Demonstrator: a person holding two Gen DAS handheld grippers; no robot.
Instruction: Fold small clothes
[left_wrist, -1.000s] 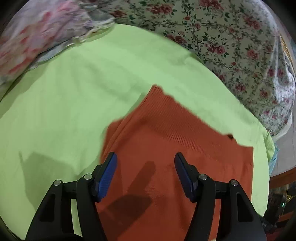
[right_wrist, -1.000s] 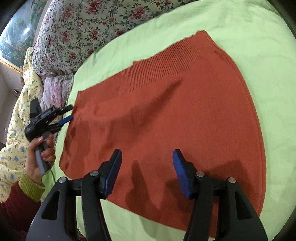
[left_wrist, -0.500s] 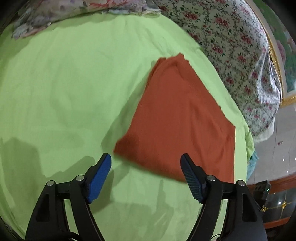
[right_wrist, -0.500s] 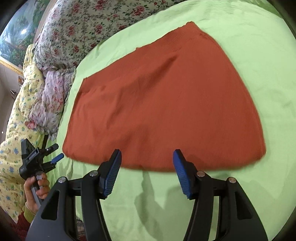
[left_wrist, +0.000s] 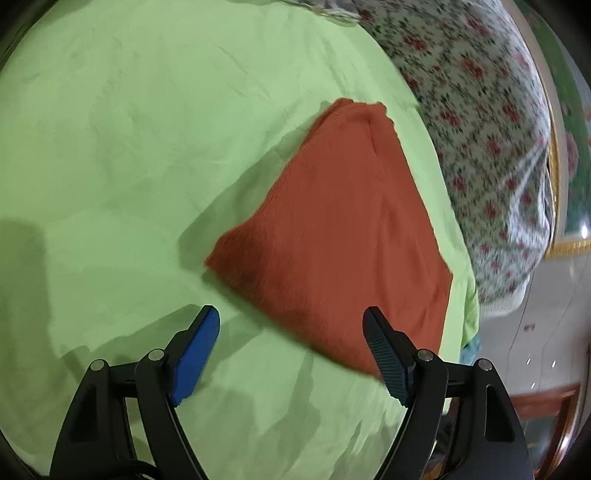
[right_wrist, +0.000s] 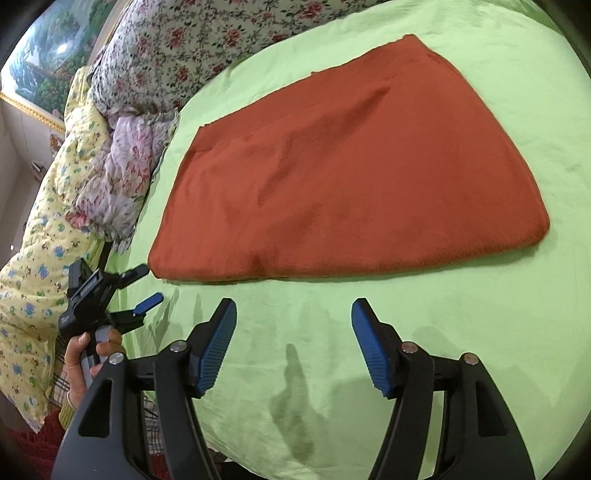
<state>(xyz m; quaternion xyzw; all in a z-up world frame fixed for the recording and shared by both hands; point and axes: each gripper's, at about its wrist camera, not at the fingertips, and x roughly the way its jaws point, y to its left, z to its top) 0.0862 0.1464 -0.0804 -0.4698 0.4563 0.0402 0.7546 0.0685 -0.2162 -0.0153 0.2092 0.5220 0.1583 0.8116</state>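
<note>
A rust-orange knit garment (right_wrist: 354, 173) lies flat and folded on the green sheet (right_wrist: 332, 332); in the left wrist view the garment (left_wrist: 343, 236) lies ahead and to the right. My left gripper (left_wrist: 291, 314) hovers over the sheet just short of the garment's near edge, its jaws opening with nothing between them. My right gripper (right_wrist: 293, 306) is also held short of the fold edge, jaws opening and empty. The left gripper (right_wrist: 144, 284) shows at the left in the right wrist view, held by a hand (right_wrist: 83, 354).
Floral bedding (left_wrist: 491, 129) runs along the far side. A crumpled pink floral cloth (right_wrist: 122, 162) and a yellow patterned quilt (right_wrist: 40, 266) lie at the sheet's left edge. Floor and wooden furniture (left_wrist: 546, 402) show beyond the bed edge.
Both grippers have drawn back off the garment toward the near side of the sheet and their jaws have widened. The garment now lies ahead of them instead of under them.
</note>
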